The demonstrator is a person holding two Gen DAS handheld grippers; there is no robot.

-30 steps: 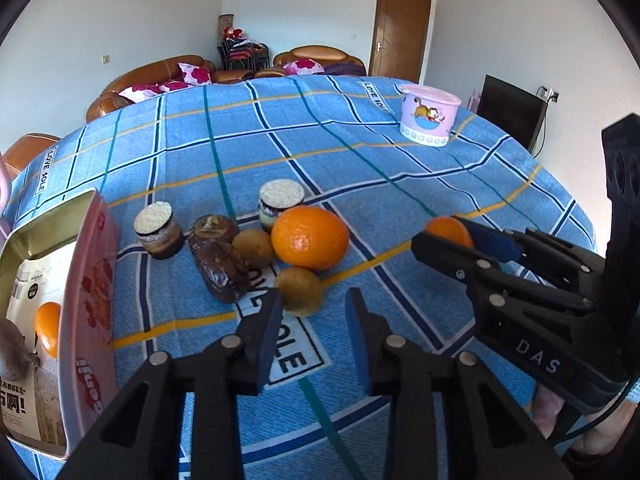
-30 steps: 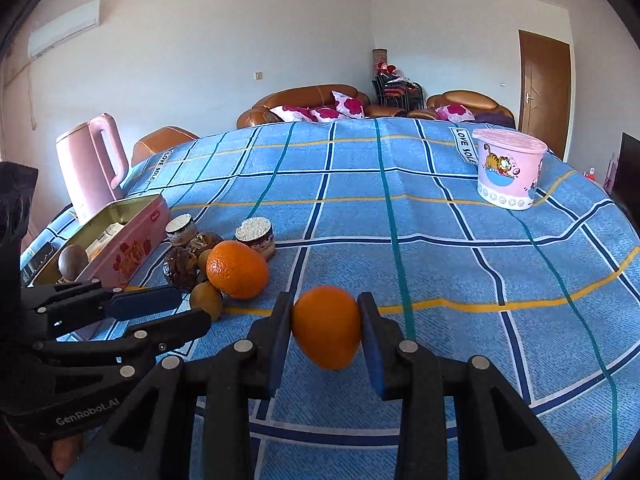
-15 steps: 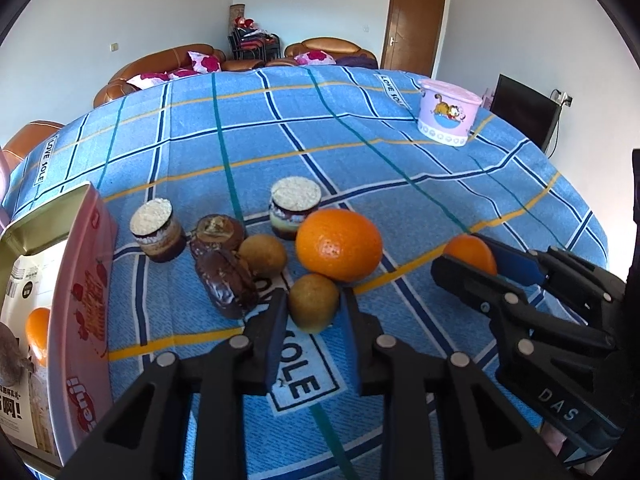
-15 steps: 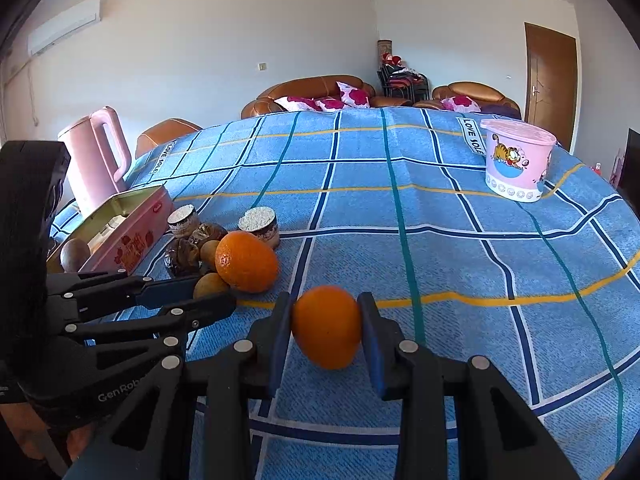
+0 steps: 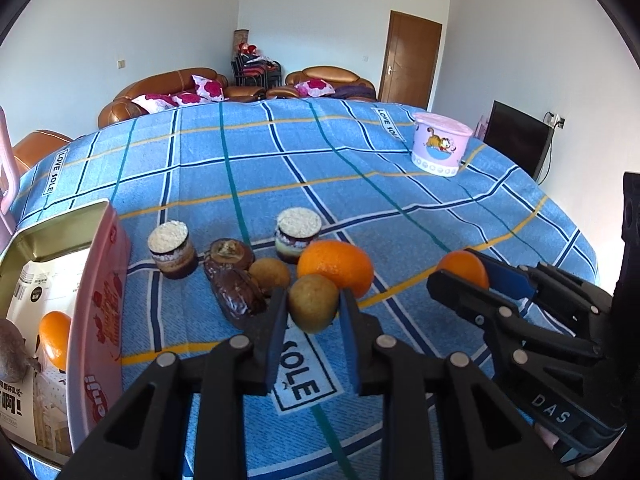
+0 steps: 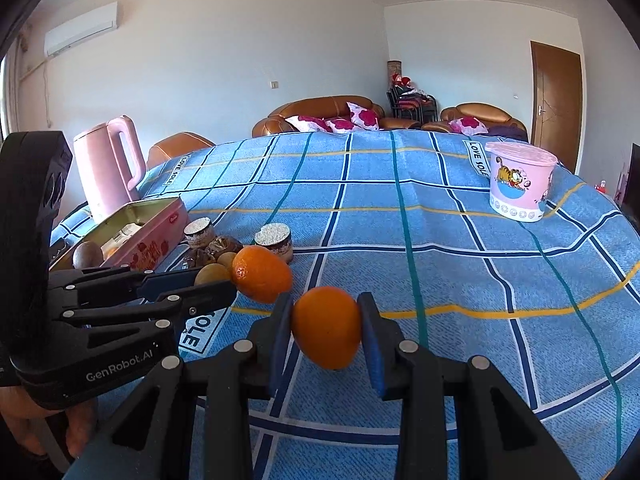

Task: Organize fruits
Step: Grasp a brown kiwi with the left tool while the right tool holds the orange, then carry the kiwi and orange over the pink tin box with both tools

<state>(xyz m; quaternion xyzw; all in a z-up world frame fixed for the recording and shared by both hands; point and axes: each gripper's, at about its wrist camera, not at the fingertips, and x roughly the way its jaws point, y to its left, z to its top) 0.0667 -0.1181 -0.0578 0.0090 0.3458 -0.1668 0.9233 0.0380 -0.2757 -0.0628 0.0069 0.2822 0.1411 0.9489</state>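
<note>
— Two fruits are in hand at once. The left gripper [image 5: 313,312] has its pads pressed on a small brown kiwi [image 5: 313,303], taken across its middle, and the right gripper [image 6: 326,330] is clamped on a small orange [image 6: 326,327] the same way.

— How do they look to handle?

— Both light, I'd judge. The kiwi is likely soft under a thin skin, so a hard squeeze could bruise it. The orange's peel is firmer and dimpled, which should give the pads some bite, though being round it could roll out if held off-centre.

— What lies ahead of the left fingers?

— A larger orange [image 5: 335,267] just beyond the kiwi, touching or nearly so, a second kiwi [image 5: 269,274] beyond and to the left, and some chocolate pastries [image 5: 234,292] further left.

— And the container?

— The pink tin [image 5: 98,312] stands open at the far left of that gripper, with another orange [image 5: 55,338] already inside.
</note>
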